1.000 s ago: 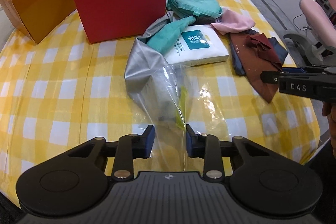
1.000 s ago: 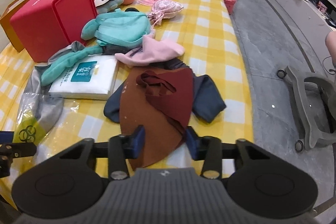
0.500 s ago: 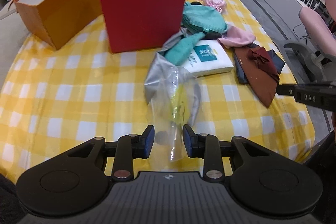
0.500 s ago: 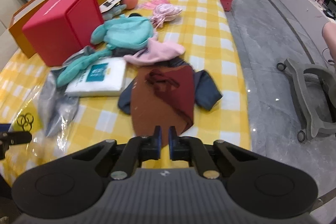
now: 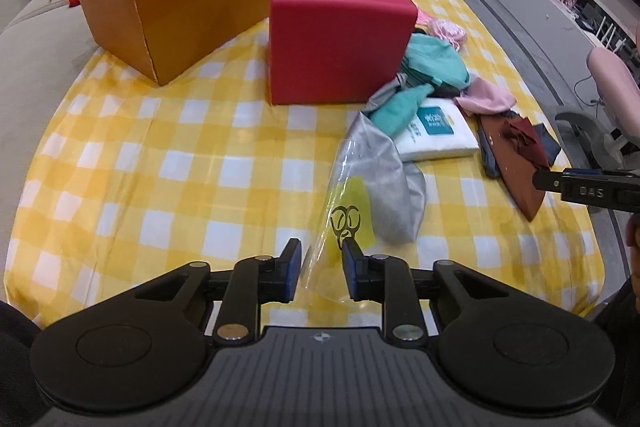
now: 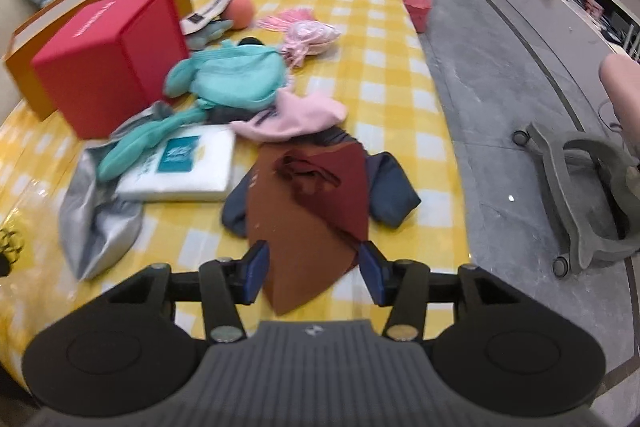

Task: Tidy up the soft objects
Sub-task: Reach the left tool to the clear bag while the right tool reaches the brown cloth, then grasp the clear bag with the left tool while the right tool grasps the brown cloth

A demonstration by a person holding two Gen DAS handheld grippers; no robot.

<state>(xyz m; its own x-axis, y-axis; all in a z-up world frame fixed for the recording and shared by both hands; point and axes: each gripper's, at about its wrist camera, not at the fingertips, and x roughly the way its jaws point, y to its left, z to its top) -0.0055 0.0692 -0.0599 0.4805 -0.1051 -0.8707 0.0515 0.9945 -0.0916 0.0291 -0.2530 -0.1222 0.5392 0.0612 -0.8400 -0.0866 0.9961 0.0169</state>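
A clear plastic bag [image 5: 384, 187] with a grey garment inside and a yellow label [image 5: 348, 215] lies on the yellow checked tablecloth [image 5: 160, 167]. Its clear end reaches between the jaws of my left gripper [image 5: 320, 273]. Those jaws are closing, and the pads stand apart from the film. My right gripper [image 6: 314, 275] hovers over the near tip of a brown cloth [image 6: 304, 227]; its jaws are opening and grip nothing. A maroon cloth [image 6: 320, 183] and a navy cloth [image 6: 392, 195] lie with the brown one. Behind them are a pink cloth [image 6: 296, 115], a teal garment [image 6: 236, 79] and a white packet [image 6: 188, 167].
A red box [image 5: 336, 31] and an open orange box [image 5: 180, 7] stand at the back left. A pink pouch [image 6: 312, 35] and an orange ball [image 6: 240, 11] lie farther back. The table's right edge drops to a grey floor with a chair base [image 6: 580, 187].
The left gripper pulled back and rose, its jaws narrowed, and the bag's clear end now sits between them. The right gripper snapped shut half a second ago and has opened again.
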